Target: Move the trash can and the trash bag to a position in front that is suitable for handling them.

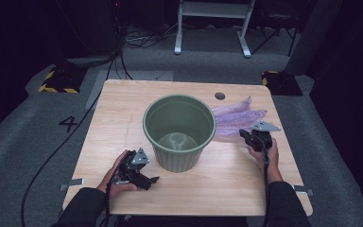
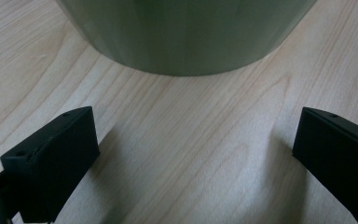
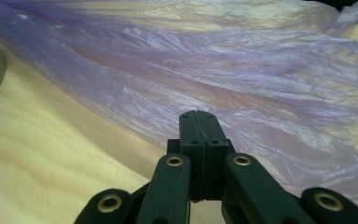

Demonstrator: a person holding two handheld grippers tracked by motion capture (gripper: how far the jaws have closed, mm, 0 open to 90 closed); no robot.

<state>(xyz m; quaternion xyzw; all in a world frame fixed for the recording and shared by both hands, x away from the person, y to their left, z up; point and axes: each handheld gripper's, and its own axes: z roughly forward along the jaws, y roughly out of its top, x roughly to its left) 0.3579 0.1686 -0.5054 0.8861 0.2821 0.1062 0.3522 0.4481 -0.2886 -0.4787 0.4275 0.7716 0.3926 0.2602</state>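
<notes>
Meanwhile, the right gripper (image 1: 247, 135), jaws closed on nothing, is pointing at the purple plastic bag (image 1: 238, 117). Opposite, the left gripper (image 1: 152, 179) is lying low, jaws wide apart, facing the green pot (image 1: 179, 132).

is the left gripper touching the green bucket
Apart. In the left gripper view, bare table lies between the open left gripper and the green bucket; the high view shows it beside the bucket's base.

We see the table (image 1: 123, 104) lit softly from above while the room around stays dark; jaw shadows fall toward 6 o'clock, close surfaces slightly blurred.
</notes>
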